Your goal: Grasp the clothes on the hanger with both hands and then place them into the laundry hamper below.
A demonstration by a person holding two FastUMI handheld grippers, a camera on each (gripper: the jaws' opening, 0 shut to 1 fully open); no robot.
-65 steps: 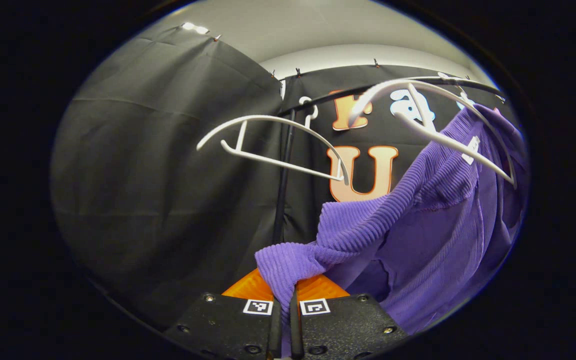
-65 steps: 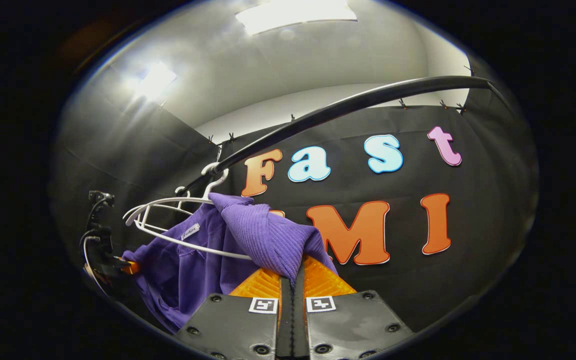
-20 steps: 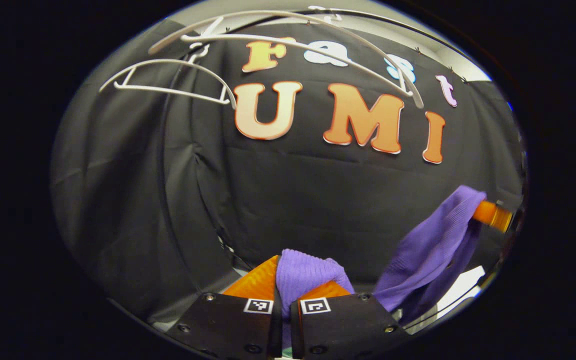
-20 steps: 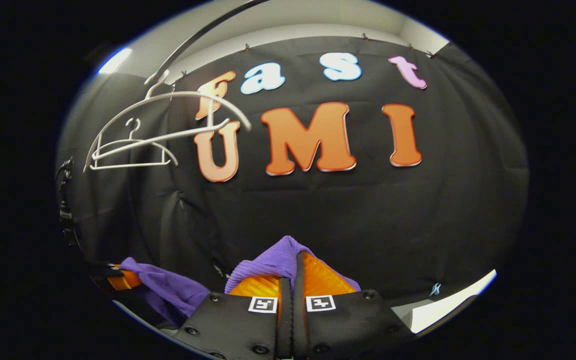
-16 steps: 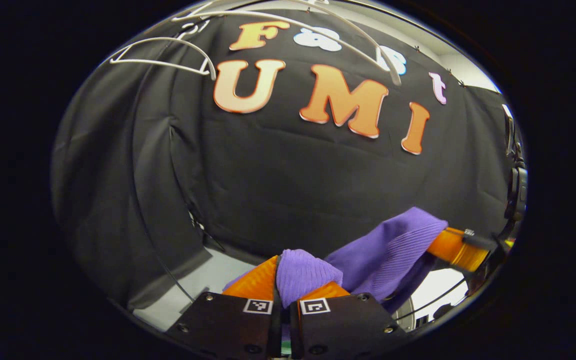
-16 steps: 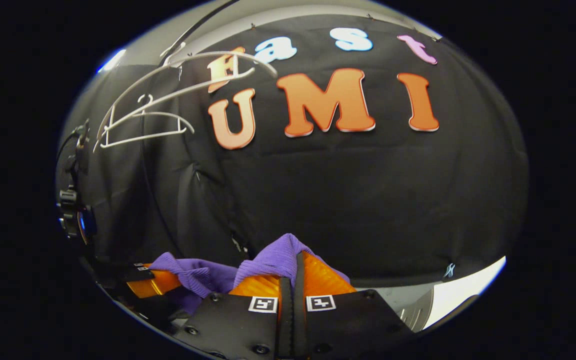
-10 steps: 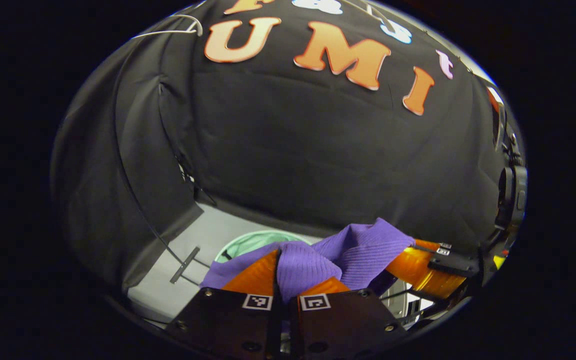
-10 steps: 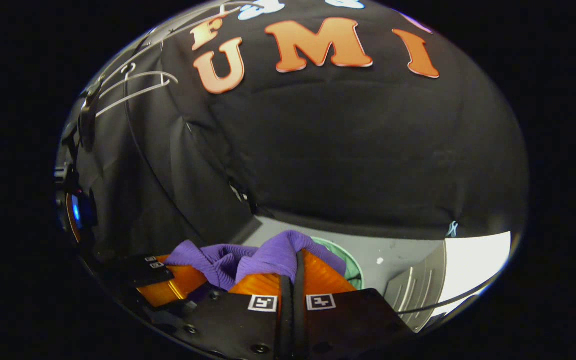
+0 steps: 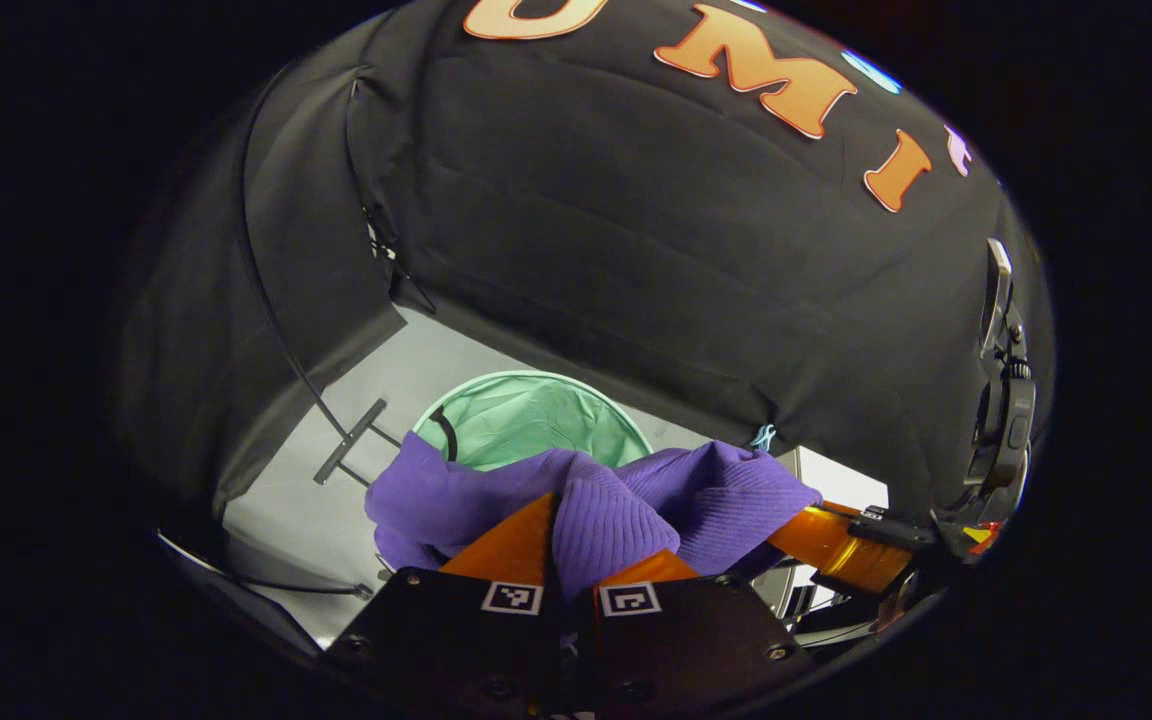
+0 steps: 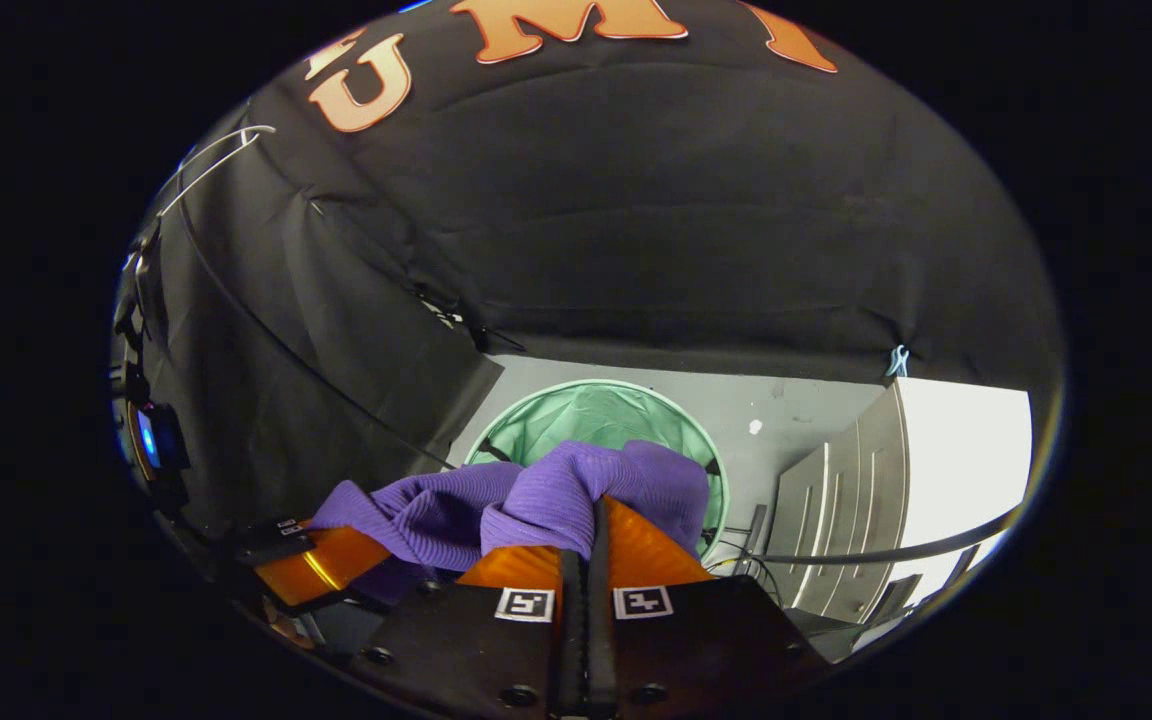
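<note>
A purple ribbed garment (image 9: 676, 490) hangs bunched between both grippers, off the hanger. My left gripper (image 9: 571, 560) is shut on one fold of it, orange fingers (image 9: 506, 545) pressing either side. In the right gripper view, my right gripper (image 10: 591, 545) is shut on another fold of the garment (image 10: 556, 500). The other gripper shows at the right of the left gripper view (image 9: 841, 545) and at the left of the right gripper view (image 10: 321, 565), each clamped on the cloth. A round mint-green hamper (image 9: 526, 415) stands on the floor below, its mouth (image 10: 596, 415) open just beyond the cloth.
Black cloth walls close the booth at the back and left. A white hanger (image 10: 211, 160) shows high up at the left. A black rack foot and pole (image 9: 351, 450) stand left of the hamper. A grey slatted panel (image 10: 826, 520) and cables lie to the right.
Both grippers came down from the rail with the purple garment, pulled off the hanger, and tilted toward the floor. The green hamper has come into sight below the cloth.
</note>
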